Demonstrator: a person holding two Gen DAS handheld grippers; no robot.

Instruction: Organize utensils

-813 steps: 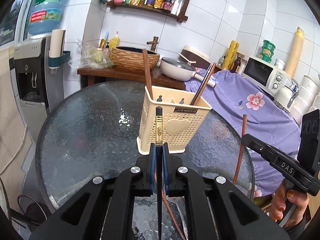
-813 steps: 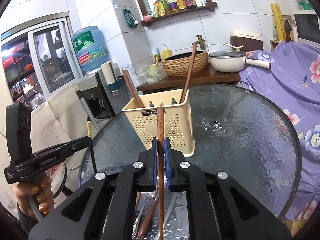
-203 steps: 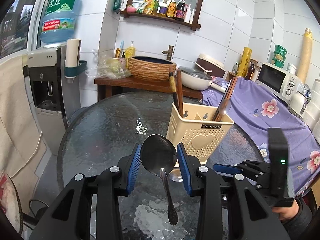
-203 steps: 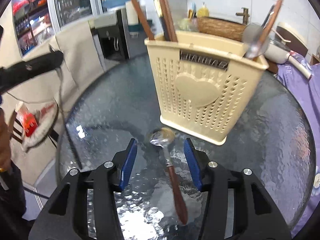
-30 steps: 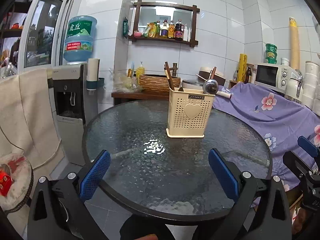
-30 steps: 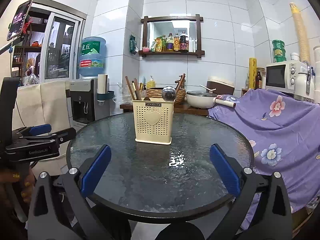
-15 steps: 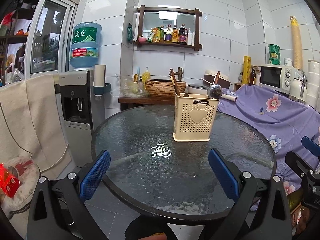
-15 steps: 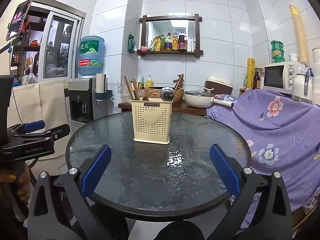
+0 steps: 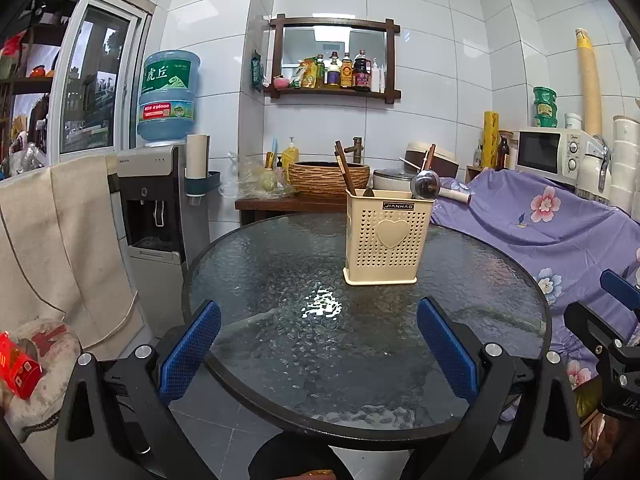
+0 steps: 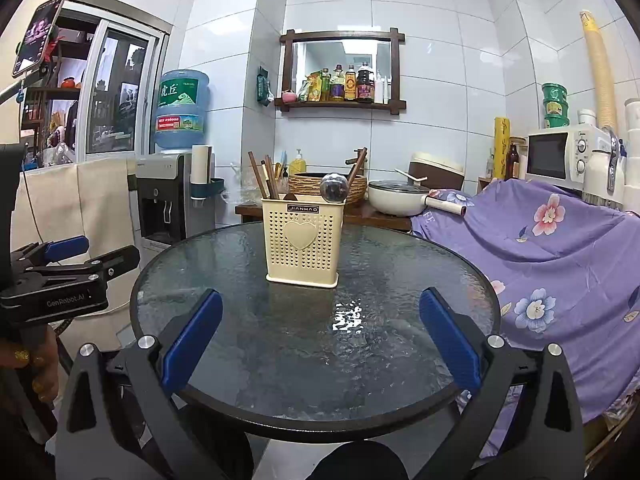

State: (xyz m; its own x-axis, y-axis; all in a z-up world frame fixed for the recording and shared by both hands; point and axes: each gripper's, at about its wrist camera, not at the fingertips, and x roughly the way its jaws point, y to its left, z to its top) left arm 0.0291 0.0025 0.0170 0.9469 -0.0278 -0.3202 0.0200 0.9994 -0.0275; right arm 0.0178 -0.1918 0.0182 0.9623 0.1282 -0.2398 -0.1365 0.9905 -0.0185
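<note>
Standing upright on a round glass bench (image 9: 280,280) is a cream plastic utensil holder (image 9: 386,240) with a heart on its front and rows of small holes. Wooden chopsticks (image 10: 260,178) lean out of its left side, and a metal spoon (image 10: 333,188) rises bowl-up at its right side beside a brown wooden handle (image 10: 357,172).

Both tools sit back from the bench, near its front edge and well apart from the holder. The left tool (image 9: 318,350) has its blue-padded fingers (image 9: 190,350) spread wide with nothing between them. The right tool (image 10: 320,338) is likewise spread wide and holds nothing.

Behind the bench are a water dispenser (image 9: 160,204), a woven basket (image 9: 326,178) on a wooden side table, and a purple floral cloth (image 10: 540,248).
</note>
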